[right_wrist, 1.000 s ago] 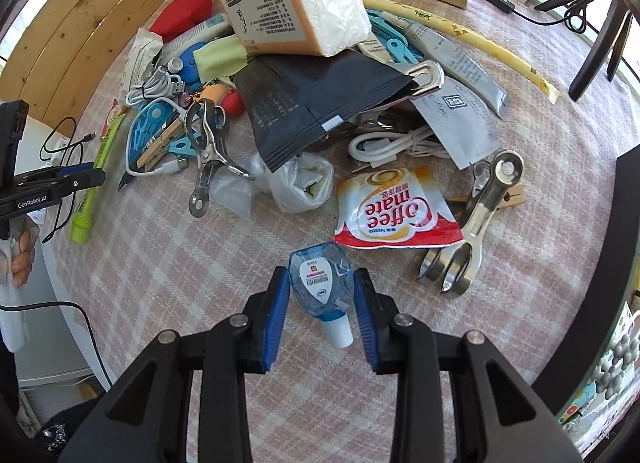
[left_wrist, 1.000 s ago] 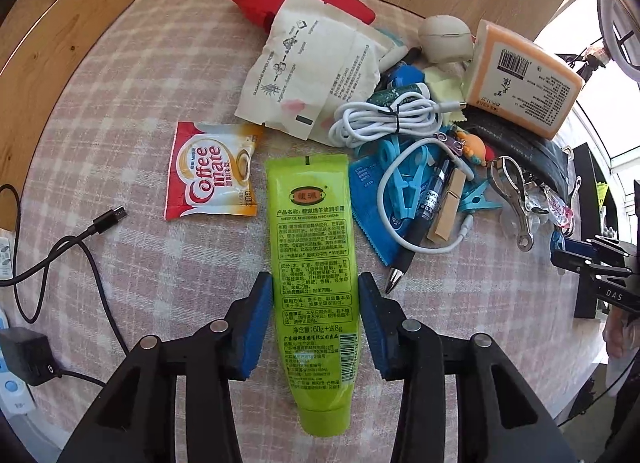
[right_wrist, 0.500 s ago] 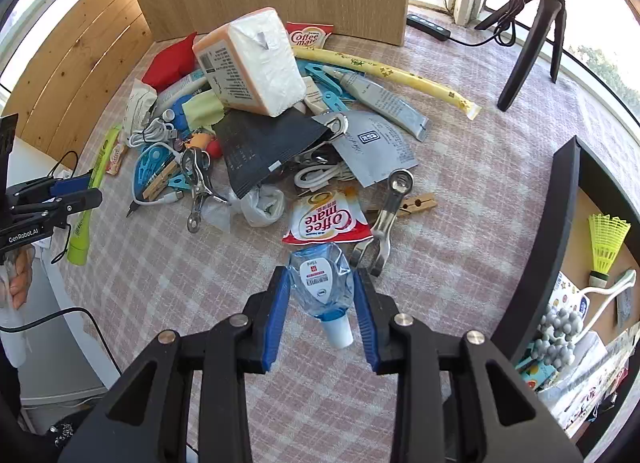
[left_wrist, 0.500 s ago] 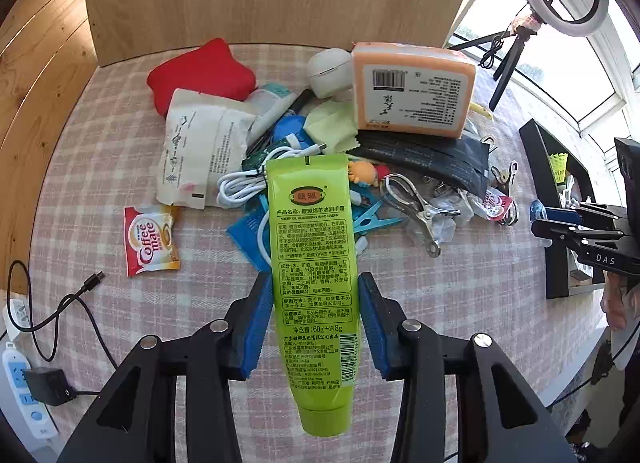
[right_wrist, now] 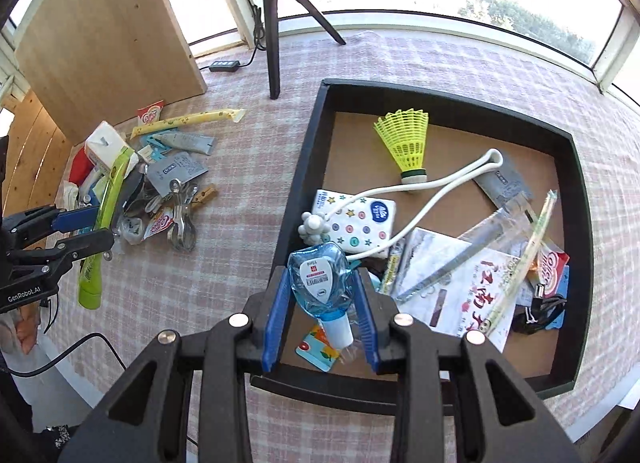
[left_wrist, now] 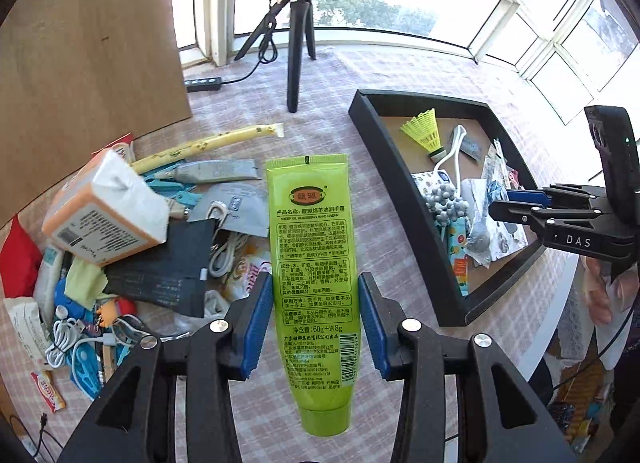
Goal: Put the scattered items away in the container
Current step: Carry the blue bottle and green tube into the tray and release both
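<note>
Both hands have swung from the clutter pile (left_wrist: 132,247) toward the black tray (right_wrist: 304,167): the right gripper (right_wrist: 320,299), clamped on the blue bottle (right_wrist: 318,283), now hangs over it, while the left gripper (left_wrist: 316,319) carries the green tube (left_wrist: 312,263) short of its rim, so both drops look imminent

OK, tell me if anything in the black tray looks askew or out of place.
Nothing looks damaged or spilled. The black tray holds a loose jumble: the yellow shuttlecock lies alone near the far side, and a white cord loops over the tissue pack. Everything sits inside the rim.
</note>
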Action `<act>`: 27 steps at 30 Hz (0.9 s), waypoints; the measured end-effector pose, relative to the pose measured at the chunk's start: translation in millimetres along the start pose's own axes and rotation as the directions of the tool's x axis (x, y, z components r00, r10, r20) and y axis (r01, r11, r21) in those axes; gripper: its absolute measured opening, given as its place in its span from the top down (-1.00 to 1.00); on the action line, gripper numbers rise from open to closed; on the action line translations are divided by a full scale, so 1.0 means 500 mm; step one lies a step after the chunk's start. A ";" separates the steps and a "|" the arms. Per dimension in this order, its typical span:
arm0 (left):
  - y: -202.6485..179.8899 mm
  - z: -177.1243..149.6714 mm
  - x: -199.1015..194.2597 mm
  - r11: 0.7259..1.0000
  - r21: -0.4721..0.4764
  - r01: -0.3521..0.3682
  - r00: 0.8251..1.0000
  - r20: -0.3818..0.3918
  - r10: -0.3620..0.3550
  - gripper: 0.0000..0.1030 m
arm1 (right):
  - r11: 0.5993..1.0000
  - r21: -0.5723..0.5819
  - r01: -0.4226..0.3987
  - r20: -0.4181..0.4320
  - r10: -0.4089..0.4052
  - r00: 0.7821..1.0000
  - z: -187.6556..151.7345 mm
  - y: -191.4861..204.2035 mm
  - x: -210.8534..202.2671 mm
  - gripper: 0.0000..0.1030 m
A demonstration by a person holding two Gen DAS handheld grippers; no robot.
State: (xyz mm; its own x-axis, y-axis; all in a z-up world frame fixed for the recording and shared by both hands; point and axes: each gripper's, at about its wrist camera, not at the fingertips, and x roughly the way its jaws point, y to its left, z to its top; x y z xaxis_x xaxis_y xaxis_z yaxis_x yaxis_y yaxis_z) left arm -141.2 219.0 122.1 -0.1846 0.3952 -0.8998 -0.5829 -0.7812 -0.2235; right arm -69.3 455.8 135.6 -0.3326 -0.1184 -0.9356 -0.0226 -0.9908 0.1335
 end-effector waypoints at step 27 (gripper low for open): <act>-0.360 0.160 0.065 0.965 0.255 0.054 0.998 0.002 -0.056 -0.13 | 0.947 0.309 0.089 0.075 -0.118 0.990 -0.062 -0.304 -0.080 -0.05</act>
State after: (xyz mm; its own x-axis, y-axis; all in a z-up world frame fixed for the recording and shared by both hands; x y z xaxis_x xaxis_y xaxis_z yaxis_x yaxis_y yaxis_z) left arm -105.9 411.0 163.0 -0.1530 0.4395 -0.8851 -0.7743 -0.6098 -0.1690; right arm -23.5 609.4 142.8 -0.3977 0.0041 -0.9175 -0.3424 -0.9284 0.1442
